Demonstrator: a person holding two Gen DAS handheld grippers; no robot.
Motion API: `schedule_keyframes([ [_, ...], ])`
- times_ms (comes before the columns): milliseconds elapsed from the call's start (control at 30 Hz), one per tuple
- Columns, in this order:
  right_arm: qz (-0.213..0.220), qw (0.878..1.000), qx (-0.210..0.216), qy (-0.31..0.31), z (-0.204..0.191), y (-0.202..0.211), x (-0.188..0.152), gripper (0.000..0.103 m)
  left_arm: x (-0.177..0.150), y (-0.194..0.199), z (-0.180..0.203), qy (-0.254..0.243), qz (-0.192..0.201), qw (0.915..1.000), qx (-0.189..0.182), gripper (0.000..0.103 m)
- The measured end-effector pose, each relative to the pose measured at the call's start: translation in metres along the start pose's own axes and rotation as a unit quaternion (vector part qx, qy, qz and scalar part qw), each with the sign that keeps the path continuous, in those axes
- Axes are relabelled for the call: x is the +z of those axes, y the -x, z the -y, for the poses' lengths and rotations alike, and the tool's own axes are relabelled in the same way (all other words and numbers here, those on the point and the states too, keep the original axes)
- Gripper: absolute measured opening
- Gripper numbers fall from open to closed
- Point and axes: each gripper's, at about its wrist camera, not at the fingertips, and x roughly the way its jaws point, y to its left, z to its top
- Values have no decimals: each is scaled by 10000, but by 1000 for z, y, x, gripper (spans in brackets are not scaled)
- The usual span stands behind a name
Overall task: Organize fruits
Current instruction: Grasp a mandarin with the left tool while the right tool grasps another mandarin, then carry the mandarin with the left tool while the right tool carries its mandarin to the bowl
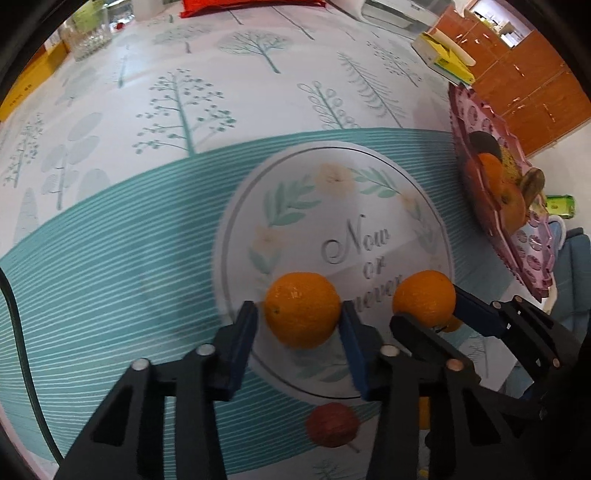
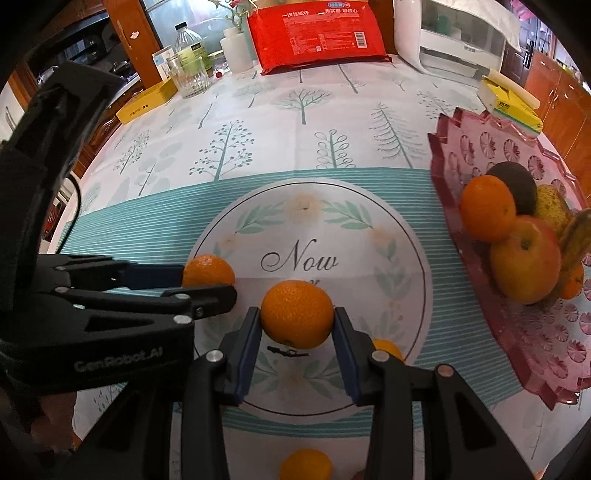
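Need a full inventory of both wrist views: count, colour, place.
left orange: 1, orange, in left claw
right orange: 1, orange, in right claw
loose oranges: 2, orange, on cloth near right claw
red fruit: 1, dark red, on cloth
tray: 1, pink, right of table
tray orange: 1, orange, tray
apple: 1, red-yellow, tray
dark fruit: 1, near black, tray
red packet: 1, red, far edge
glass: 1, clear, far left
yellow box: 1, yellow, far left
tablecloth: 1, white-teal, covers table
left claw: 1, black-blue, shut
right claw: 1, black-blue, shut
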Motion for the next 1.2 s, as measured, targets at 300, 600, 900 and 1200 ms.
schedule_keyframes([
  [300, 133, 9999, 36, 34, 11, 13, -6, 39, -2, -1, 16, -16, 176, 9992, 366, 38],
  [600, 463, 9988, 86, 105, 27, 48, -9, 39, -5, 45, 57, -257, 719, 9950, 636, 38],
  [900, 1137, 9935, -17, 89, 64, 110, -2, 39, 4, 98, 122, -589, 1347, 9871, 630, 38],
  [1200, 1551, 9871, -344, -176, 133, 148, 19, 39, 41, 112, 196, -1067, 1747, 9765, 665, 38],
])
